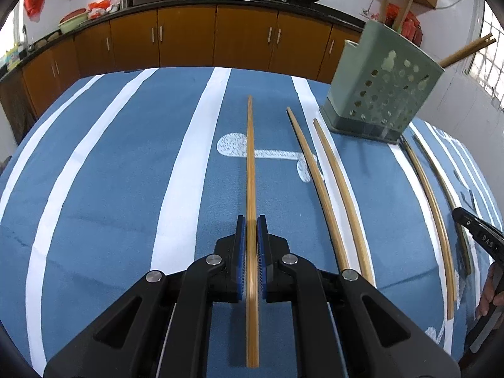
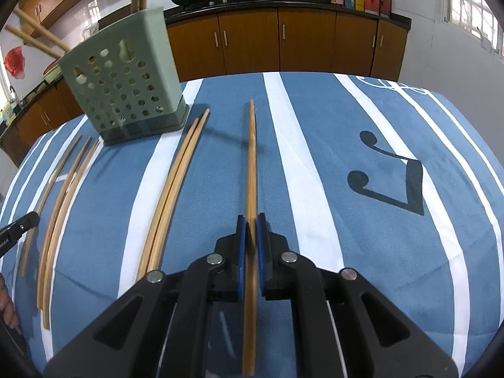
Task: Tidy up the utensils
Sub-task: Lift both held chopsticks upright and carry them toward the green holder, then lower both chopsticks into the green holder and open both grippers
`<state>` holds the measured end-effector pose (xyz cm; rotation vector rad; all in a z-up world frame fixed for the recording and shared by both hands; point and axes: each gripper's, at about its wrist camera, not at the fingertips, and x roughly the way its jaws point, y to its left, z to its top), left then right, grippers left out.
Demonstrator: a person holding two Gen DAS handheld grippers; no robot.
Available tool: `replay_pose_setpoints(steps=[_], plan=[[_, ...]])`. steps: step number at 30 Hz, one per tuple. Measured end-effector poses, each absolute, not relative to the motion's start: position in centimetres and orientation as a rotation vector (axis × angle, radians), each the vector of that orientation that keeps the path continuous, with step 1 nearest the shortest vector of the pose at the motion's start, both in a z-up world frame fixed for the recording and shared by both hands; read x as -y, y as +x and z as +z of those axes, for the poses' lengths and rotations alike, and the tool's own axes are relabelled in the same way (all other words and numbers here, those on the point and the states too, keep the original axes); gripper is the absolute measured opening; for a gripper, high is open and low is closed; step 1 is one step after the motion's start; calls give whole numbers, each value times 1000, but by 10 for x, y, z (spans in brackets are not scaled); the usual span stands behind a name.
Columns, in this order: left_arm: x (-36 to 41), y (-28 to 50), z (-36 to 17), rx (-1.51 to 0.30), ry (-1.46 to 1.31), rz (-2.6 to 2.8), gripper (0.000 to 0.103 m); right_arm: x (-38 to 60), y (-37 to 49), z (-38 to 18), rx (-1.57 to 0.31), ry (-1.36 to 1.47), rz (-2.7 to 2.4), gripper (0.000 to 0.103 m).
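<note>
In the left wrist view my left gripper [image 1: 251, 220] is shut on a bamboo chopstick [image 1: 250, 157] that runs straight ahead between the blue pads. In the right wrist view my right gripper [image 2: 251, 219] is shut on another chopstick [image 2: 252, 157], whose tip casts a shadow on the cloth. A green perforated utensil holder [image 1: 381, 91] [image 2: 126, 88] stands at the far side with chopsticks sticking out of it. Two loose chopsticks [image 1: 315, 178] [image 2: 171, 189] lie between the grippers, and more lie near the holder.
The table wears a blue cloth with white stripes [image 1: 189, 163] and a black music note [image 2: 393, 182]. Brown cabinets [image 1: 189, 37] with woks on the counter line the back wall. The other gripper's tip shows at each view's edge, and a hand [image 1: 489, 296] at the right.
</note>
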<state>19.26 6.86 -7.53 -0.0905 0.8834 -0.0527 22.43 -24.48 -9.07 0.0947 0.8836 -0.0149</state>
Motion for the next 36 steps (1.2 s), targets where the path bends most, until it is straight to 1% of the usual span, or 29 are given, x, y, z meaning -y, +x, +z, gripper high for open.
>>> replay_pose_setpoints(steps=[13,30,36], plan=[[-63,181,-70,-904,-33,-55,7,250,216,-83,-874,99,-10,8],[-67,163,27,-662,-35,-84,7,267,187,15,-603,133,2,8],[-70,162,51,-599,-56,-89,7,267,185,36,-540,133,9,8]])
